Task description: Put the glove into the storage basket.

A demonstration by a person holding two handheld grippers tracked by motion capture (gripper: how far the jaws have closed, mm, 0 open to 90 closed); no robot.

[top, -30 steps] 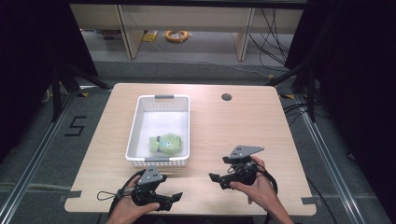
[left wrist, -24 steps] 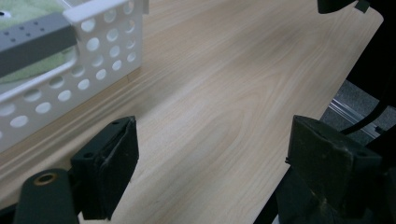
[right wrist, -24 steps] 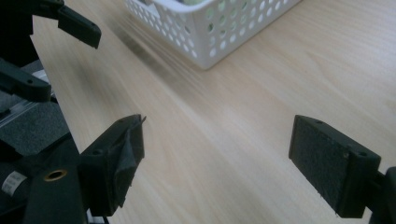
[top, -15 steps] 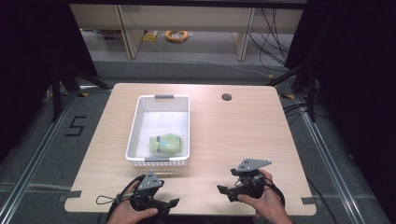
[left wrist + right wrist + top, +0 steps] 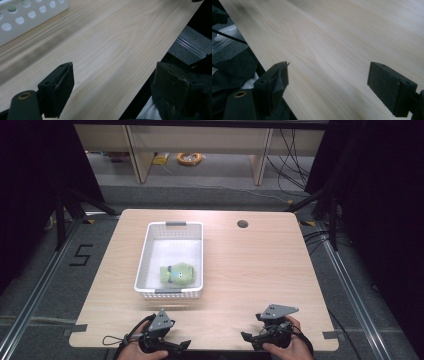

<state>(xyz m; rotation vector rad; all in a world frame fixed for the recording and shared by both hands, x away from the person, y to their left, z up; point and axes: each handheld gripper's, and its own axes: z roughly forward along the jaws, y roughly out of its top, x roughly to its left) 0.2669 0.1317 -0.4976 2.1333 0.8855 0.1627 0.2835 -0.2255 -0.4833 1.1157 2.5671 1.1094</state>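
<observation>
High view: a green plush toy [image 5: 177, 274] is seen lying in the near end of the white basket [image 5: 145, 251], well apart from the left gripper [image 5: 167, 346] and right gripper [image 5: 256, 340], both held past the basket's near wall at the table [image 5: 250, 265] edge. Left gripper view: jaws are held wide apart over bare wood, with a basket [image 5: 27, 18] corner beyond them. Right gripper view: jaws are likewise spread apart, nothing between them.

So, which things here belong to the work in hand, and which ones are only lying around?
Belong to the work:
- green plush toy, lying in the basket
- white basket
- left gripper, open
- right gripper, open

Only lying around:
- orange coil on the floor behind the table
- shelf unit at the back
</observation>
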